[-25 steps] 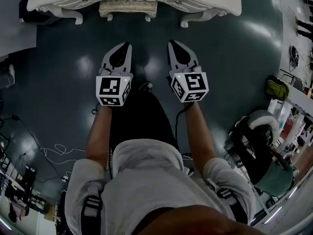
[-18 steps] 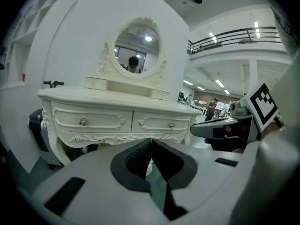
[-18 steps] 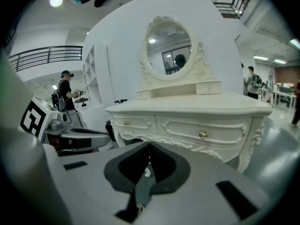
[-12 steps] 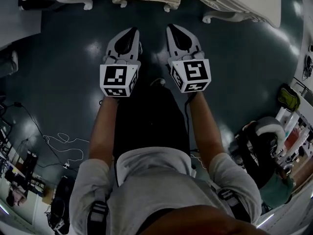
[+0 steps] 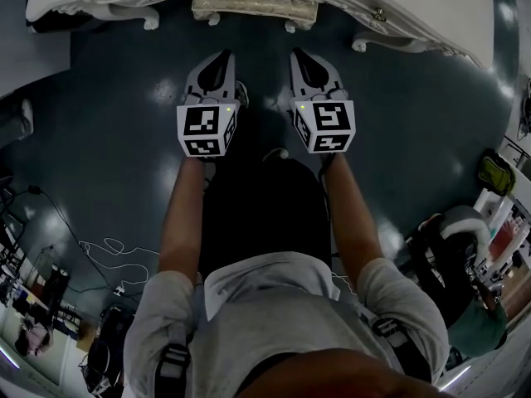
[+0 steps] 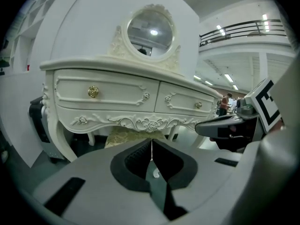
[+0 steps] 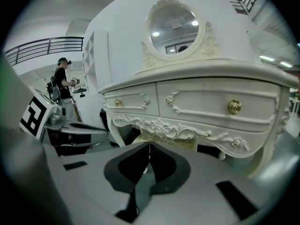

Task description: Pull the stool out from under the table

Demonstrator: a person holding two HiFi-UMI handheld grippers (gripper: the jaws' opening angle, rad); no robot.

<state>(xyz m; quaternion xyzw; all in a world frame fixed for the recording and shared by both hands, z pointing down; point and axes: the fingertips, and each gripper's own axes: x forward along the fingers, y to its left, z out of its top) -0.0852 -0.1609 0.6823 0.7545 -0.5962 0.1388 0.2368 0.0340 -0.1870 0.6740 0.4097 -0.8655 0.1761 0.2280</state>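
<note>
A stool (image 5: 254, 5) with a cream patterned cushion sits tucked under a white carved dressing table (image 5: 431, 11) at the top of the head view. Its cushion (image 6: 129, 136) shows beneath the table's apron in the left gripper view, and the same cushion (image 7: 180, 143) appears in the right gripper view. My left gripper (image 5: 219, 58) and right gripper (image 5: 303, 55) are side by side in front of the stool, apart from it, pointing at it. Both are shut with nothing between the jaws.
The table has two drawers with brass knobs (image 6: 93, 92) and a round mirror (image 6: 151, 29) on top. Dark glossy floor (image 5: 116, 139) spreads around. Cables (image 5: 99, 255) lie at the left, a chair and clutter (image 5: 456, 247) at the right. A person (image 7: 62, 90) stands far off.
The table and stool have shifted in the head view as the person steps closer. Both grippers stay level, side by side and shut.
</note>
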